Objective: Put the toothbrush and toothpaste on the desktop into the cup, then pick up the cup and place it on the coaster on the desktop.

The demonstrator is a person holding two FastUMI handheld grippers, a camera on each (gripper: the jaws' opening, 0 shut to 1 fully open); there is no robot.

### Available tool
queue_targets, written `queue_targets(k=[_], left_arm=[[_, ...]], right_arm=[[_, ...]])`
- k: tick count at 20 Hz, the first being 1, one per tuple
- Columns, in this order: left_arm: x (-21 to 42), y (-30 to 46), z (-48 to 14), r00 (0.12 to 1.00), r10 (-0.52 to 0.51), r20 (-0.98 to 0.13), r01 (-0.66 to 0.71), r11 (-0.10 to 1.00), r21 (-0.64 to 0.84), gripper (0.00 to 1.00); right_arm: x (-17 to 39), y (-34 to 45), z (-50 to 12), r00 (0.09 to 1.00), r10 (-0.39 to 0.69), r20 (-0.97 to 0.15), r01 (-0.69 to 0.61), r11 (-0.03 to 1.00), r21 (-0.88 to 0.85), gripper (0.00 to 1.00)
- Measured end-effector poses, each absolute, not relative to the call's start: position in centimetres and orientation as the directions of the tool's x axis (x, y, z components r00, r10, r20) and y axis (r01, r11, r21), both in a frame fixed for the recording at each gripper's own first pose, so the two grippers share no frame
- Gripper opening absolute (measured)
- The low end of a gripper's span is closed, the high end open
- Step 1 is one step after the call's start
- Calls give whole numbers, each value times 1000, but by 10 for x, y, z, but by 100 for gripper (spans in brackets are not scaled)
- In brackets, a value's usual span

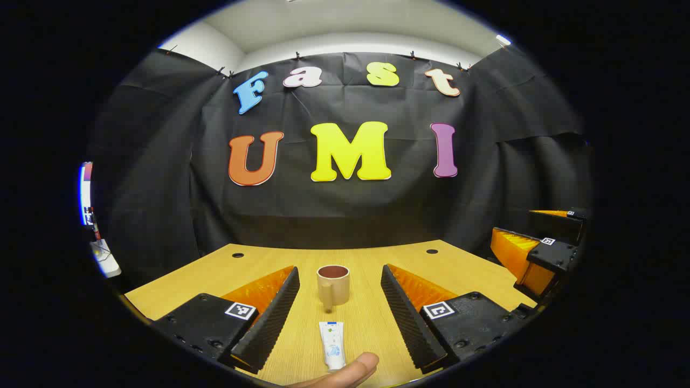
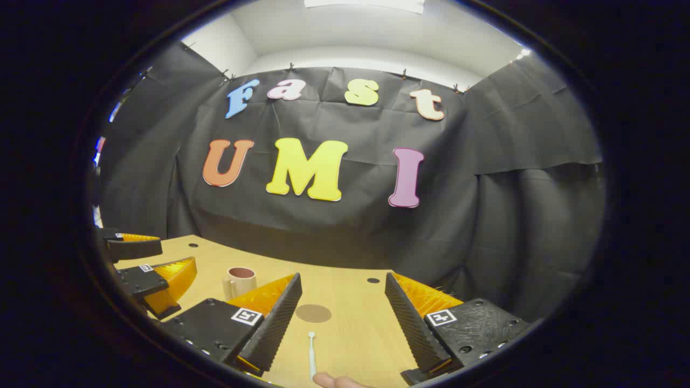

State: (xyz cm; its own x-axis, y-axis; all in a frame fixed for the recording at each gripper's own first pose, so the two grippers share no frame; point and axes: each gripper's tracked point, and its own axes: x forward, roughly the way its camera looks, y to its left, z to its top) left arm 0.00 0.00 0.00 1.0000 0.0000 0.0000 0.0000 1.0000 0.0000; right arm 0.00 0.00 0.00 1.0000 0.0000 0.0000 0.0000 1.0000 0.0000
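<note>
A beige cup (image 1: pixel 332 285) with a dark inside stands upright on the wooden desk, its handle toward me. In front of it lies a white toothpaste tube (image 1: pixel 332 345), flat on the desk, between the fingers of my left gripper (image 1: pixel 340 307), which is open and holds nothing. In the right gripper view a white toothbrush (image 2: pixel 311 353) lies on the desk between the fingers of my open right gripper (image 2: pixel 343 315). A round brown coaster (image 2: pixel 313 313) lies just beyond the toothbrush. The cup (image 2: pixel 239 281) stands farther left there. The other gripper (image 1: pixel 533 253) hovers at the right edge of the left gripper view.
A fingertip (image 1: pixel 345 372) shows at the bottom edge, touching the tube's near end; another fingertip (image 2: pixel 337 381) sits by the toothbrush's near end. The wooden desk (image 1: pixel 463 269) has round cable holes (image 1: pixel 432 251) near its back edge. Black cloth closes the booth behind it.
</note>
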Motion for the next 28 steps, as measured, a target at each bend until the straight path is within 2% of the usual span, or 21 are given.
queue_targets(k=[8, 9, 11, 12, 16, 23, 28], left_arm=[[7, 12, -10, 998, 48, -28, -49, 999, -18, 96], [8, 16, -9, 998, 57, -26, -57, 998, -18, 100], [8, 19, -8, 997, 69, -18, -70, 997, -19, 100], [9, 19, -8, 997, 68, -19, -69, 997, -20, 96], [10, 18, -11, 998, 60, -31, -60, 998, -25, 96], [14, 17, -19, 997, 56, -50, -57, 998, -21, 96], [26, 14, -49, 988, 66, -140, -69, 998, -13, 97]], right_arm=[[7, -11, -13, 999, -27, -43, 28, 999, 23, 95], [8, -11, -13, 999, -28, -44, 29, 999, 24, 95], [8, -13, -11, 999, -29, -39, 30, 999, 26, 95], [9, -14, -10, 999, -33, -36, 33, 999, 26, 96], [8, -17, -10, 999, -44, -31, 45, 999, 17, 93], [12, -19, -18, 998, -44, -52, 45, 999, 12, 95], [15, -24, -26, 996, -53, -67, 53, 999, 1, 95]])
